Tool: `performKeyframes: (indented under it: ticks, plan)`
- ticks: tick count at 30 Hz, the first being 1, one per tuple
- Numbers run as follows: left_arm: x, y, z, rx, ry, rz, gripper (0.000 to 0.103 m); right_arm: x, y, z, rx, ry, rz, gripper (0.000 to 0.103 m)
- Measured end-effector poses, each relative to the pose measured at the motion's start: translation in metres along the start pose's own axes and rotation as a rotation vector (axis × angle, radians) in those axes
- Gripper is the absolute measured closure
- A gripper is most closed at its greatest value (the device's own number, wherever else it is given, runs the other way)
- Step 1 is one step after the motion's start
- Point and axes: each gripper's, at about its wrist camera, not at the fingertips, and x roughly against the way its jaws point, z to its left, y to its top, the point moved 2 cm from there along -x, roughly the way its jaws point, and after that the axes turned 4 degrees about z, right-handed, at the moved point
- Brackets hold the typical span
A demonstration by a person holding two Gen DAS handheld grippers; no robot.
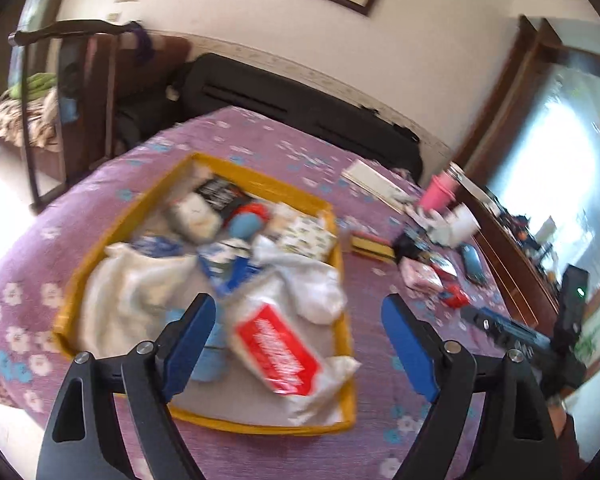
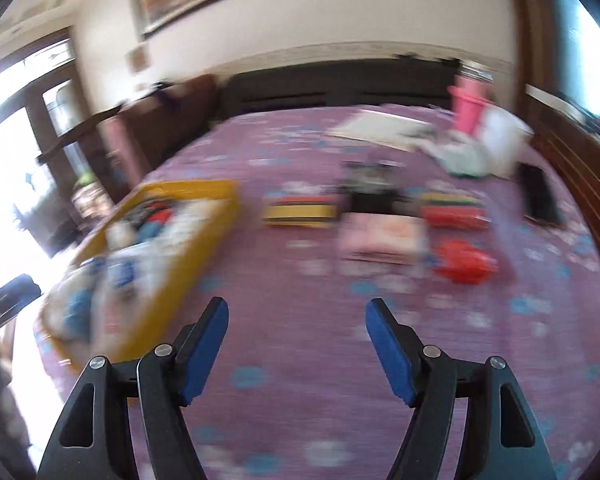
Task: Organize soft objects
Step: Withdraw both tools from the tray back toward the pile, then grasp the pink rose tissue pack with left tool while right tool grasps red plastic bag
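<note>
Left fingers [image 1: 296,344]: wide apart, empty — over the tray [image 1: 260,178], already heaped with soft things.
Right fingers [image 2: 296,344]: spread, empty.
Next: red pouch [image 2: 464,260] lies at one o'clock on the bed [image 2: 300,360] — I'd pinch its middle, lift clear.

Daylight, bright. Window [image 1: 560,184] blown out at right of left-wrist view; glass door [image 2: 16,168] overexposed at left of right-wrist view. Heavy motion blur in right-wrist view, milder in left. Fisheye bending, dark vignette corners.
</note>
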Motion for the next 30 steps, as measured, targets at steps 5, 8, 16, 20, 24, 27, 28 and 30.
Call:
performKeyframes:
  ticks: [5,8,16,20,24,27,28,30]
  plan:
    - [-0.025,-0.009,-0.039,-0.065,-0.038,0.080,0.019,0.002,0.006,-0.058,-0.103,-0.077,-0.021,0.028]
    - [-0.040,-0.018,-0.066,-0.126,-0.050,0.127,0.019,-0.009,0.017,-0.072,-0.130,-0.081,-0.008,0.028]
    - [-0.058,-0.033,-0.099,-0.195,-0.081,0.203,0.019,-0.086,0.076,-0.059,-0.078,-0.123,0.102,0.038]
    - [-0.054,-0.031,-0.094,-0.196,-0.072,0.199,0.019,-0.131,0.091,-0.058,-0.092,-0.157,0.174,0.058]
    - [-0.052,-0.026,-0.084,-0.178,-0.059,0.194,0.019,-0.148,0.092,-0.050,-0.076,-0.102,0.205,0.062]
    - [-0.053,-0.024,-0.077,-0.162,-0.056,0.193,0.019,-0.144,0.084,-0.028,0.022,-0.070,0.251,0.064]
    - [-0.055,-0.024,-0.075,-0.153,-0.059,0.197,0.019,-0.139,0.078,-0.018,0.060,-0.046,0.274,0.064]
    - [-0.059,-0.024,-0.075,-0.146,-0.068,0.207,0.019,-0.132,0.067,-0.002,0.114,0.017,0.322,0.064]
